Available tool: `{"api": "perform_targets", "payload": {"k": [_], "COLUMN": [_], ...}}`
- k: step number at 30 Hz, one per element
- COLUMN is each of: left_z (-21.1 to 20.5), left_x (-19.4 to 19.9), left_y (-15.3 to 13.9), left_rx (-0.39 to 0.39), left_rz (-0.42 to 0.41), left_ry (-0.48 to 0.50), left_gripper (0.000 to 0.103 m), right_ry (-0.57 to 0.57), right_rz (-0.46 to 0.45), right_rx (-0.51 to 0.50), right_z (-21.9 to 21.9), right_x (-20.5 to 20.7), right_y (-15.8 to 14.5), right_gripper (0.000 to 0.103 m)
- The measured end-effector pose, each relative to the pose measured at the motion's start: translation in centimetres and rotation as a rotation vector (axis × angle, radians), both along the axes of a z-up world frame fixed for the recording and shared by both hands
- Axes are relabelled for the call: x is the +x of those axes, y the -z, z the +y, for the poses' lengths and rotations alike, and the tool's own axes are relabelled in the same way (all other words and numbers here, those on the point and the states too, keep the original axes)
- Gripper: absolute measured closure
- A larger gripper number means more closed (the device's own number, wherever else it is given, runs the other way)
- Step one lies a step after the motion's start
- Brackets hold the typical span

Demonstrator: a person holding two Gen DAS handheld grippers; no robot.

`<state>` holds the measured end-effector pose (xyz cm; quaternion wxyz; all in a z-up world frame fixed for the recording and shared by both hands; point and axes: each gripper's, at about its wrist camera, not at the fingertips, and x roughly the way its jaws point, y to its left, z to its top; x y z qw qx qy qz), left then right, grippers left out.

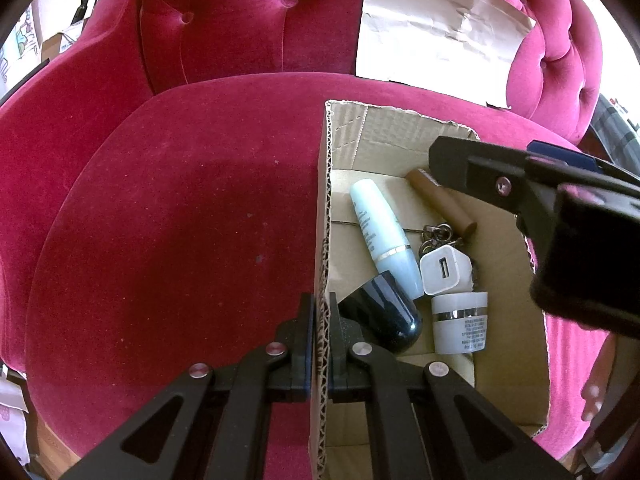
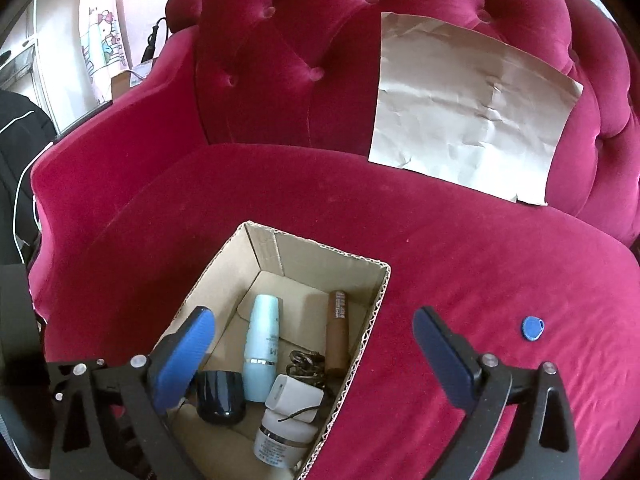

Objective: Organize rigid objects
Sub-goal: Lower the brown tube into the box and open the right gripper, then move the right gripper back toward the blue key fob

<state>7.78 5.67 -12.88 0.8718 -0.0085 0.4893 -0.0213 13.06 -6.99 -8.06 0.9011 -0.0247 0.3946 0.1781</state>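
An open cardboard box (image 2: 372,280) sits on the red velvet sofa seat. It holds a pale blue bottle (image 2: 262,344), a brown tube (image 2: 338,328), a white USB charger (image 2: 294,394), a white jar (image 2: 280,440), a dark blue cap (image 2: 220,398) and a metal keyring (image 2: 306,362). My left gripper (image 1: 322,344) is shut on the box's left wall (image 1: 323,208). My right gripper (image 2: 312,344) is open above the box's right side, its fingers (image 2: 440,356) spread wide; it also shows in the left wrist view (image 1: 520,184). A small blue tag (image 2: 533,327) lies on the seat, right of the box.
A crumpled sheet of brown paper (image 2: 468,120) leans on the sofa's tufted backrest (image 2: 300,60). The bare seat cushion (image 1: 180,220) stretches left of the box. A black bag (image 2: 16,160) is beyond the left armrest.
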Motion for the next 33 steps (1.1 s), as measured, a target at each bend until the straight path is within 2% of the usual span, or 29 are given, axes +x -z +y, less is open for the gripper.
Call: {"api": "perform_targets", "payload": {"k": [9, 21, 33], "left_z": [0.0, 0.0, 0.1], "left_x": [0.0, 0.0, 0.0], "left_y": [0.0, 0.1, 0.1], "left_rx": [0.0, 0.003, 0.0], "left_rz": [0.0, -0.001, 0.0], "left_ry": [0.001, 0.002, -0.002], "left_gripper": [0.099, 0.099, 0.099], "right_ry": [0.058, 0.278, 0.391], "right_rz": [-0.01, -0.011, 0.033], "right_rx": [-0.011, -0.037, -0.109], "right_z": [-1.9, -9.7, -14.7], "right_x": [0.5, 2.5, 4.5], "right_y": [-0.5, -0.4, 2.9], "right_gripper": [0.0, 0.0, 0.0]}}
